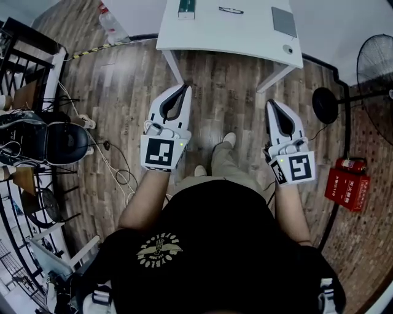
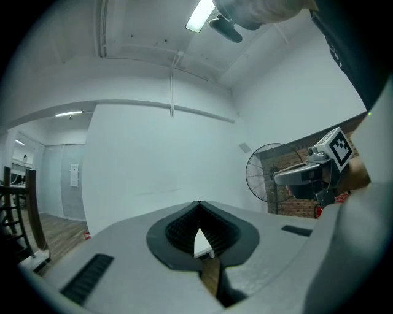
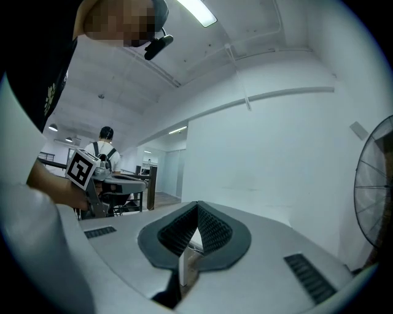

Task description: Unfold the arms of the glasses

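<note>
A pair of dark-framed glasses [image 1: 231,10] lies on the white table [image 1: 233,37] at the top of the head view, far ahead of both grippers. My left gripper [image 1: 186,87] is held level over the wooden floor, short of the table's near edge, its jaws closed tip to tip with nothing between them. My right gripper [image 1: 270,103] is held level beside it, jaws shut and empty too. In the left gripper view the jaws [image 2: 199,203] meet at the tips; the right gripper view shows its jaws [image 3: 198,205] meeting the same way.
On the table lie a green box [image 1: 186,7], a grey pad [image 1: 284,21] and a small round object [image 1: 288,48]. A floor fan [image 1: 374,61] and a red box [image 1: 347,183] stand at the right. Black chairs and cables [image 1: 37,141] crowd the left.
</note>
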